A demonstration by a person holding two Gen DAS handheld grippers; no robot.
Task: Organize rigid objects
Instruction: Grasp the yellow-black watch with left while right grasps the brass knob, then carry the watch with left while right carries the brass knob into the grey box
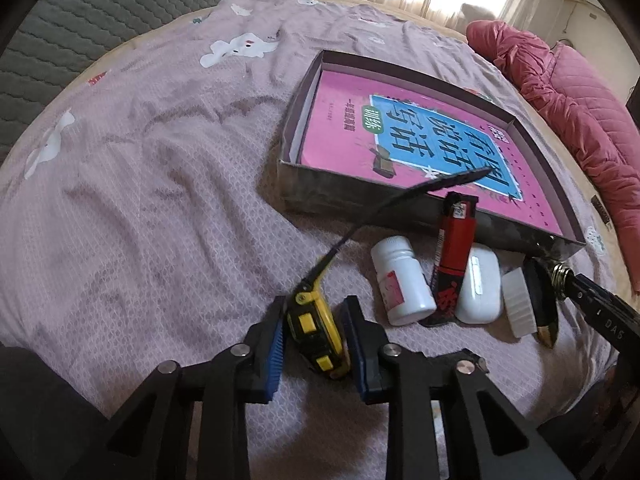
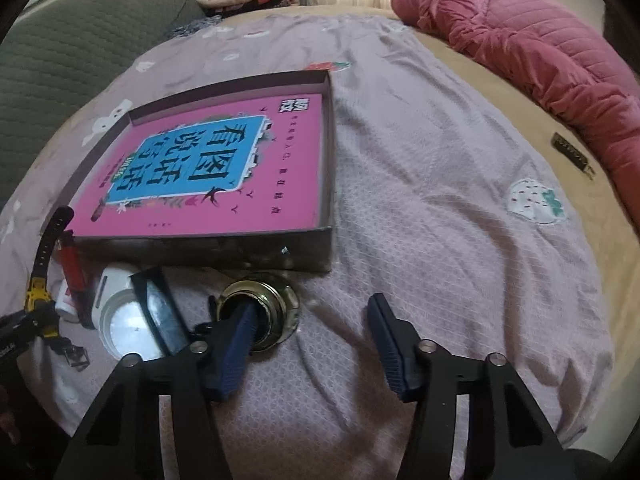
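the left gripper [image 1: 314, 344], low in its frame, is clenching on the yellow watch [image 1: 316, 332] — both blue pads are pressing its case while the black strap [image 1: 400, 204] is arching up over the box [image 1: 516, 236] wall at centre right. the right gripper [image 2: 316, 340] is standing unclenched, one finger [image 2: 236, 344] poking into a brass-rimmed round thing [image 2: 276, 304] at lower centre, the other over bare sheet [image 2: 440, 220]; nothing is being gripped there. to lift the watch well, i'd be keeping the squeeze on the case, not the strap, and raising it high enough that the strap is clearing the wall before setting it in the box beside the pink book [image 1: 420, 136]. the book's cover is showing 看图说话写话 with 训练 — the bottle [image 1: 400, 280] and red lighter [image 1: 454, 256] labels are staying unreadable.
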